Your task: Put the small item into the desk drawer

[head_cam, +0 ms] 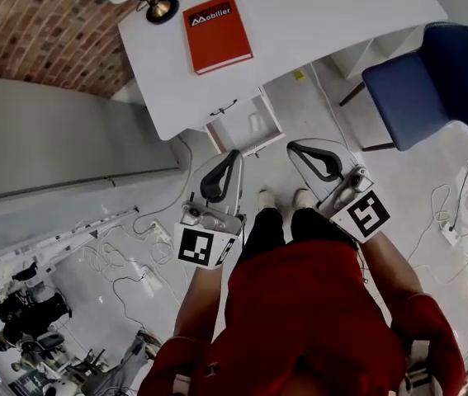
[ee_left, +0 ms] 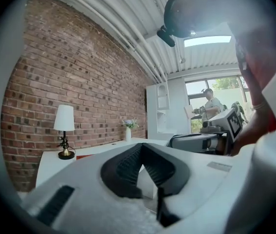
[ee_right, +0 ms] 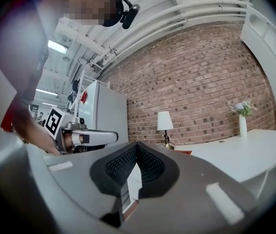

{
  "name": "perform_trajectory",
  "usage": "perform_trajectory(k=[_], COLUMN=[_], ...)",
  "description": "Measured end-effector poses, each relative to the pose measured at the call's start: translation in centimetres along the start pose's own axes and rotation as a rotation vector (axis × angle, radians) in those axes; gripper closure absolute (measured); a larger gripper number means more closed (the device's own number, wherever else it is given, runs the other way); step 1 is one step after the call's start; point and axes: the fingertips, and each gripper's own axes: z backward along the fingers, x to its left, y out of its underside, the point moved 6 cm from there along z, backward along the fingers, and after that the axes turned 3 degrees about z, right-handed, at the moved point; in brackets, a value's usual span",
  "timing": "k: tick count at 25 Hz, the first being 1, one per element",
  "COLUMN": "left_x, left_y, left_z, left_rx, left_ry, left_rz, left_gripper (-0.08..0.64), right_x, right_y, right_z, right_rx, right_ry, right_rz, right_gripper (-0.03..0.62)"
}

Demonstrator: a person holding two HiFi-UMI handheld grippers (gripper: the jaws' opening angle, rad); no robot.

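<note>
The white desk (head_cam: 324, 15) stands ahead of me, its drawer (head_cam: 246, 129) pulled open below the front edge. A small pale shape (head_cam: 256, 123) lies inside the drawer, too small to identify. My left gripper (head_cam: 234, 154) hangs just short of the drawer, shut, with nothing between its jaws. My right gripper (head_cam: 292, 147) hangs beside it to the right, also shut and empty. In the left gripper view the black pads of the left gripper (ee_left: 141, 147) meet at the tip. In the right gripper view the pads of the right gripper (ee_right: 137, 144) touch the same way.
A red book (head_cam: 217, 33) and a lamp (head_cam: 161, 7) sit on the desk's left end. A blue chair (head_cam: 432, 81) stands to the right. A grey cabinet (head_cam: 52, 139) is at the left, and cables (head_cam: 126, 279) litter the floor. My shoes (head_cam: 267, 198) are close under the drawer.
</note>
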Motion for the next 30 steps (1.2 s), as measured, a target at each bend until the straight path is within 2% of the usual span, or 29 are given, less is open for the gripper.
perform_trajectory(k=[4, 10, 16, 30], left_x=[0.0, 0.0, 0.4, 0.4], left_y=[-3.0, -4.3, -4.8, -4.7], left_z=[2.0, 3.6, 4.5, 4.5], left_rx=[-0.059, -0.068, -0.068, -0.095], left_ry=[0.023, 0.111, 0.163, 0.183], left_rz=[-0.064, -0.082, -0.062, -0.026], left_gripper=[0.557, 0.556, 0.555, 0.555], right_x=[2.2, 4.4, 5.4, 5.7], right_y=[-2.3, -2.8, -3.9, -3.9], right_z=[0.7, 0.7, 0.3, 0.5], right_rx=[-0.014, -0.027, -0.043, -0.030], right_ry=[0.018, 0.071, 0.130, 0.151], right_rz=[0.031, 0.022, 0.036, 0.053], right_gripper=[0.580, 0.580, 0.581, 0.581])
